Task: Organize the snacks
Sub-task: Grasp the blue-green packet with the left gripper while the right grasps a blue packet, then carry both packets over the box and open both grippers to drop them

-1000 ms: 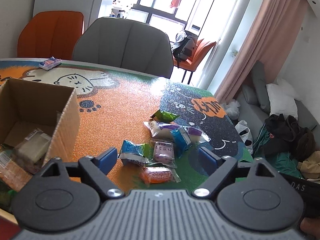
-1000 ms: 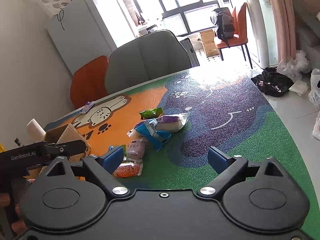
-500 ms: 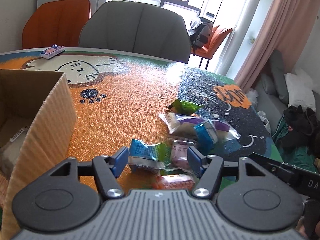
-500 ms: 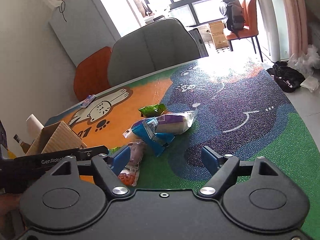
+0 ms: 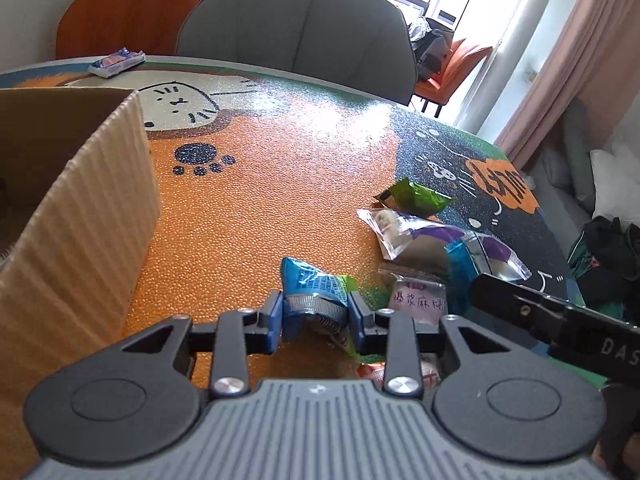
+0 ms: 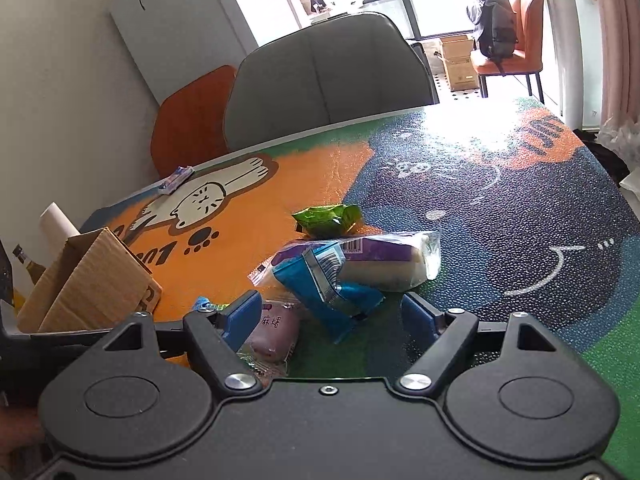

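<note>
A blue snack packet (image 5: 310, 286) is clamped by the left gripper (image 5: 314, 314); the right gripper (image 6: 332, 318), at three o'clock, is held wide open above the desk (image 6: 500, 220).

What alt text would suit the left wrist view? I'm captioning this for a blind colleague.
The left gripper is shut on a blue snack packet on a cat-patterned tablecloth. A cardboard box stands to its left, more snack packets lie to its right, and the right gripper's finger reaches in.

Glossy plastic snack packets (image 5: 416, 200); corrugated cardboard box (image 5: 92, 200).
</note>
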Available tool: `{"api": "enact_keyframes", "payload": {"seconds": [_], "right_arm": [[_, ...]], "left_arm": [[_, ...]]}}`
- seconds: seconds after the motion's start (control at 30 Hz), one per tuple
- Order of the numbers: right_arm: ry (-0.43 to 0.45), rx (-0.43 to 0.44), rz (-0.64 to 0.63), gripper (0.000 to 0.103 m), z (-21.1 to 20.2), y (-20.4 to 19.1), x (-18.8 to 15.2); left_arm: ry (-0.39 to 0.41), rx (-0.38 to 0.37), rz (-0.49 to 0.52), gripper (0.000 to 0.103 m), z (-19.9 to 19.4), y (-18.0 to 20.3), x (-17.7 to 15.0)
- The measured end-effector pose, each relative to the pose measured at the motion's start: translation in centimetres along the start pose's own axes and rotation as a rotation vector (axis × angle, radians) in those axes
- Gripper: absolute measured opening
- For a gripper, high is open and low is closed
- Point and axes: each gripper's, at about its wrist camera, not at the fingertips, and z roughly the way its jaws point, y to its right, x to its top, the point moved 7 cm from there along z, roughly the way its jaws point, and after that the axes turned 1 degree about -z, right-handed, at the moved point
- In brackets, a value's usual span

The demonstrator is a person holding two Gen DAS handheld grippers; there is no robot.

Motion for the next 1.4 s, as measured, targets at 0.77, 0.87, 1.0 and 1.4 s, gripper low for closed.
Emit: {"api": "enact_keyframes", "payload": {"seconds": [0.77,0.87,1.0,1.4], "right_arm": [[-0.03,-0.035,-0.019,0.024,0.2,-1.8,-0.6],[-0.023,-0.039,-0.02,0.024,-0.8,-2.1,-0.9],[-0.005,-0.037,0.0,0.024,-2.3,-2.2,-1.1],[0.053,-0.013,-0.001,0.024,-6.6,-3.8,-0.9]], "left_arm": [[0.039,-0.023,0.025,0.032,-3.5,-0.1,0.4],[0.045,-0.032,0.028,0.032,-4.2,0.0,0.1],[0.053,-0.043,0.034,0.032,-5.2,0.2,-0.2],[0.111,-0.072,0.059,0.032,-9.5,1.1,-0.2]]}}
